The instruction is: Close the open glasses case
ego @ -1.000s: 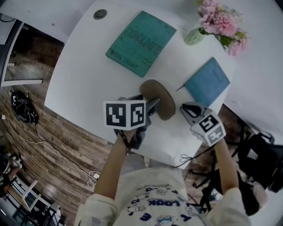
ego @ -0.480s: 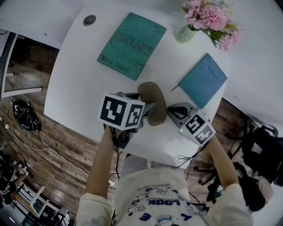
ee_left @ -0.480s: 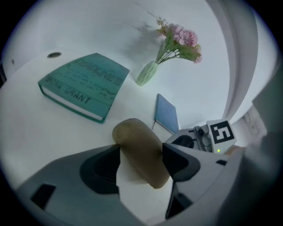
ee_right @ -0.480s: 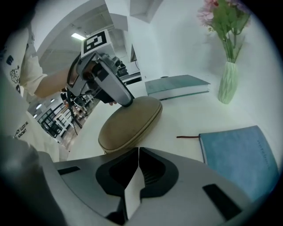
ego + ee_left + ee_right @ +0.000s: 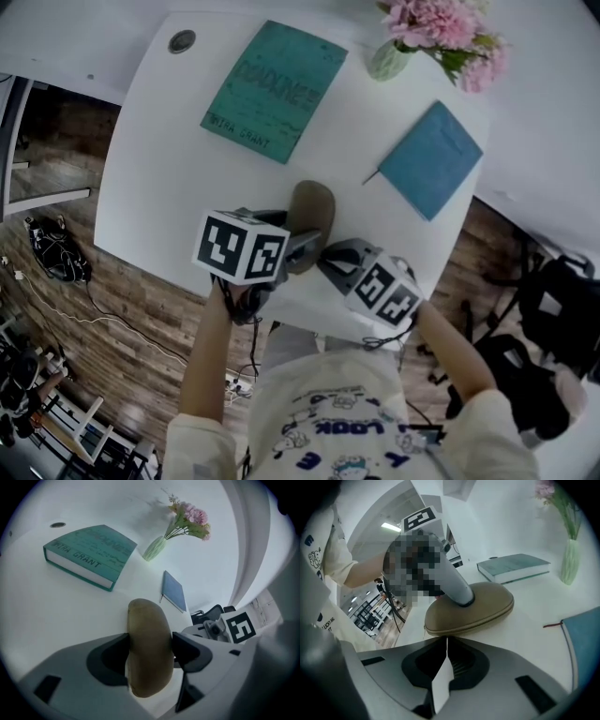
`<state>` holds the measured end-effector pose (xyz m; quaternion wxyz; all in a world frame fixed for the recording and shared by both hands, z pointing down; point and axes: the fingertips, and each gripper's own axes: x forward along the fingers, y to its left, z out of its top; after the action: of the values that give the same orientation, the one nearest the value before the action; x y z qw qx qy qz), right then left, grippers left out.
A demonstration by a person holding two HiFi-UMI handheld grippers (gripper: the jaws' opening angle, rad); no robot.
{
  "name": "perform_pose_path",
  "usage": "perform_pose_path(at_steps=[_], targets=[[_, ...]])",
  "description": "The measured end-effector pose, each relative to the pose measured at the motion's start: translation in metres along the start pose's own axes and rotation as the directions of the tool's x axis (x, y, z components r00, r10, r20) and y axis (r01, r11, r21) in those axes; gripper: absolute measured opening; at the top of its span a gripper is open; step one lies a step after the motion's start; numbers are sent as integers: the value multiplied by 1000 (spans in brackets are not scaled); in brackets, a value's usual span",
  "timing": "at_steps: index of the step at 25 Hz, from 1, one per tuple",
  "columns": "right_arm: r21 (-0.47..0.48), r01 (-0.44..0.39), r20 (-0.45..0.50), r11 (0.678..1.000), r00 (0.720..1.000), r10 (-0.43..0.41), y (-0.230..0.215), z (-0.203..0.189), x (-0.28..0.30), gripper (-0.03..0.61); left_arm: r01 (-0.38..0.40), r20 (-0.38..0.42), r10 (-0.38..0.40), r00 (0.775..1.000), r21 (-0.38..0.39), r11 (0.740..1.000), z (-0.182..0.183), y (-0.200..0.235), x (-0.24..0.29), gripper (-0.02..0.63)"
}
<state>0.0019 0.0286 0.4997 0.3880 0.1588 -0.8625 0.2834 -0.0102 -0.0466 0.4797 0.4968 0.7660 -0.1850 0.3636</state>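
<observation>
Beside the "GRANT" book (image 5: 89,555), left claw (image 5: 150,648) tight on glasses case (image 5: 310,208), right claw (image 5: 446,644) closed

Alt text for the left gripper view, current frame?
The left tool is clamped across a tan glasses case, lid shut, on a white table. Behind it are a teal book, a blue notebook and a vase of pink flowers. The right tool shows at right.
</observation>
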Motion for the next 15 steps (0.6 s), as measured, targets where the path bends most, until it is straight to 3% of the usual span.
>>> perform_pose_path(at_steps=[3,7,15], targets=[[43,4,-21,999,1000,-3,6,-4,-11,15,-3,-12,3,1000,2,1000,-1,1,1,285],[100,-6,-15,995,1000,8,26,-8,-15,109,-9,-7,9,1000,3,1000,-1,2,2,288],[238,-22,15,971,1000,19,52,1,17,114,-15,14,15,1000,6,1000,0,1,2,290]])
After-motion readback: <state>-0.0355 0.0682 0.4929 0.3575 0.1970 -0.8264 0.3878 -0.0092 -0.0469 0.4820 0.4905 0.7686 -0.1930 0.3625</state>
